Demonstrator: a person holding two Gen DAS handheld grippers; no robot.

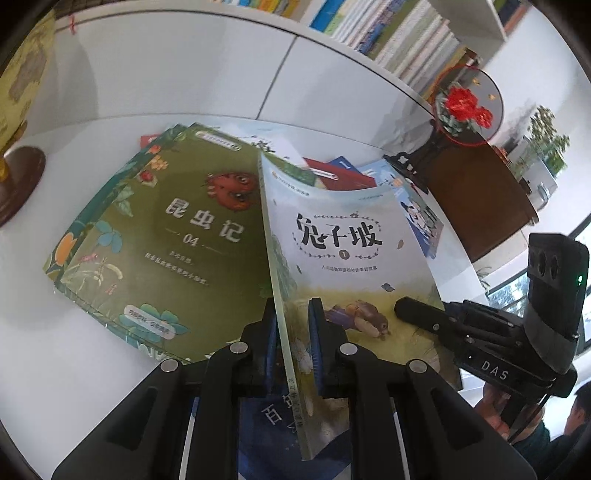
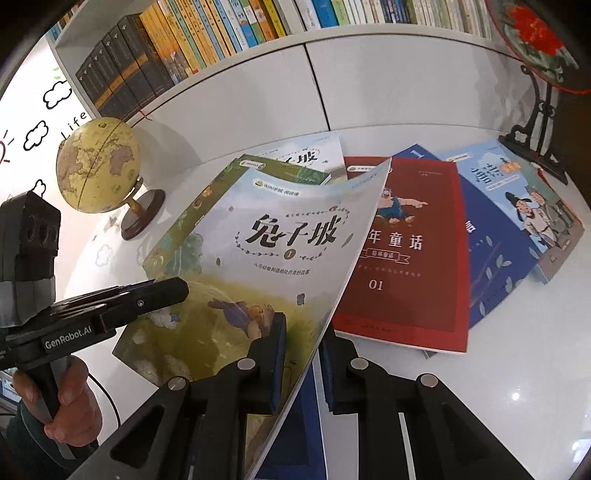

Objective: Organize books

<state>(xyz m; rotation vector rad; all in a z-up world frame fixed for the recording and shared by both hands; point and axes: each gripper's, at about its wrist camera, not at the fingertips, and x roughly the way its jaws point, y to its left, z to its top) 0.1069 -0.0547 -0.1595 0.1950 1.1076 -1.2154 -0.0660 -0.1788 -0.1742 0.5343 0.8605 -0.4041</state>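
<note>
A pale blue picture book with a rabbit on its cover is tilted up off the white table. My left gripper is shut on its spine edge near the bottom. My right gripper is shut on the opposite, open edge, which bends upward. Each gripper shows from the side in the other's view, the right gripper and the left gripper. A green insect book lies flat under the raised one, on top of similar green books. A dark blue book lies below my left gripper's fingers.
A red book, a blue book and a light blue book with drawn figures overlap on the right. A globe stands at the left, a round flower ornament at the right. Full bookshelves run behind.
</note>
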